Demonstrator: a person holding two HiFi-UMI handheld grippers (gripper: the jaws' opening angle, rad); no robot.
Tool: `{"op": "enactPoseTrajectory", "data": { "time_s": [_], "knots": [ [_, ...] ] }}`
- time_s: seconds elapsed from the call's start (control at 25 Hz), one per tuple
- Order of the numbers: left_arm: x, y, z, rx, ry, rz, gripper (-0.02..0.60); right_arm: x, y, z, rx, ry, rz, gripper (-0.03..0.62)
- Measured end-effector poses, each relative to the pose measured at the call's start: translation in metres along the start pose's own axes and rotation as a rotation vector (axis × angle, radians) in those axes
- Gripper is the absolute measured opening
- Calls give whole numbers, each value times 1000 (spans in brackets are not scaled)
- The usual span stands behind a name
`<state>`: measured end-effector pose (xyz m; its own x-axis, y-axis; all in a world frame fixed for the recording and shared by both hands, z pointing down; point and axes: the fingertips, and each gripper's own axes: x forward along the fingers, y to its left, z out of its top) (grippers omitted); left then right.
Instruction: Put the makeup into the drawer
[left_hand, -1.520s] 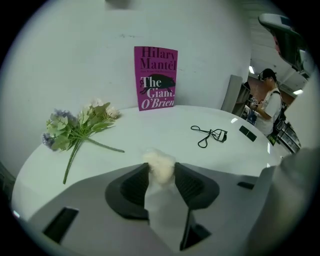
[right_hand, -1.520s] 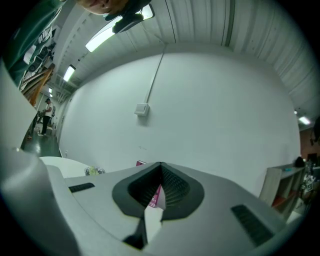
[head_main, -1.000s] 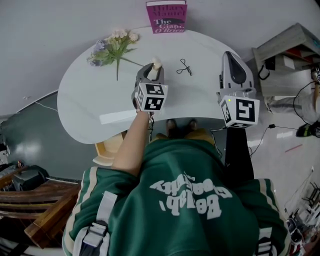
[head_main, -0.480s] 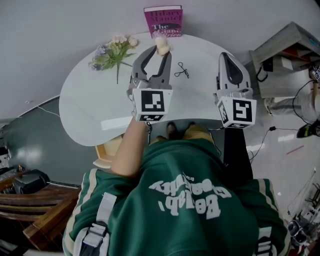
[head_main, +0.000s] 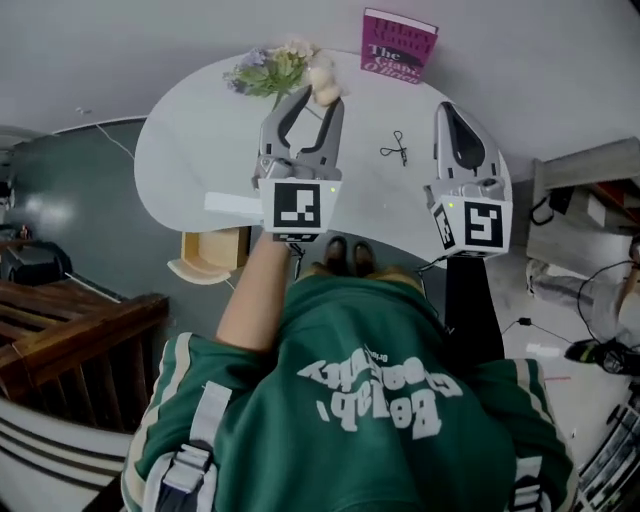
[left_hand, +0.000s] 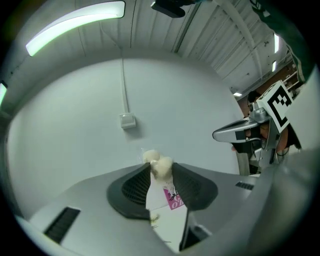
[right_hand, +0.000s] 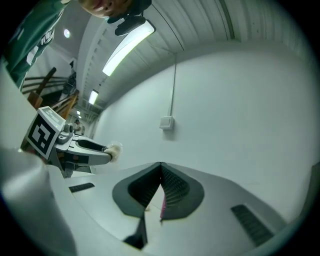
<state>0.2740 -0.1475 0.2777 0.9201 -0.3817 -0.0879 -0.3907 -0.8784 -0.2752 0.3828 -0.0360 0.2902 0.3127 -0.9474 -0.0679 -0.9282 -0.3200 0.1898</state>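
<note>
The makeup, a small cream puff (head_main: 322, 78), is pinched at the very tips of the left gripper (head_main: 320, 96). Its jaws stand about half apart and press on the puff from both sides, and most of the puff sticks out past the tips. So light a hold looks suited to a soft thing that would squash if taken deeper between the pads. The gripper points level, clear above the table (head_main: 180, 160), I judge so that the puff can pass over the edge to the drawer (head_main: 212, 252), which stands open below and behind the left jaw, towards the person. The right gripper (head_main: 454, 106) hangs well out beyond the left one's right jaw, its jaws closed together on nothing, probably kept out of the way.

Only the head view shows the drawer; it also shows flowers (head_main: 268, 70) just beside the left jaw's tip, a small black wire tool (head_main: 395, 148) between the two grippers and a pink book (head_main: 398, 45) beyond the tips. The left gripper view shows most plainly the pads touching the puff, and the right gripper view shows no gap between its own jaws
</note>
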Motion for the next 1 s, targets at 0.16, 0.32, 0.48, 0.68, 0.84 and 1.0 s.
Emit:
{"op": "enactPoseTrajectory", "data": {
  "time_s": [0.16,0.32,0.48,0.68,0.84,1.0],
  "knots": [
    [-49,43,-7,17,31,200,153,30,55,1,36,-43,213,9],
    [-107,76,-18,30,89,371,153,45,114,0,73,-65,381,9],
    [-171,103,-26,28,146,508,153,49,179,6,103,-83,533,9],
    [-251,129,-24,37,189,651,153,44,259,29,118,-131,681,9],
    [-314,154,-24,42,207,734,155,37,323,56,124,-177,755,9],
    [-377,177,-25,44,227,795,155,15,389,73,105,-195,823,9]
  ]
}}
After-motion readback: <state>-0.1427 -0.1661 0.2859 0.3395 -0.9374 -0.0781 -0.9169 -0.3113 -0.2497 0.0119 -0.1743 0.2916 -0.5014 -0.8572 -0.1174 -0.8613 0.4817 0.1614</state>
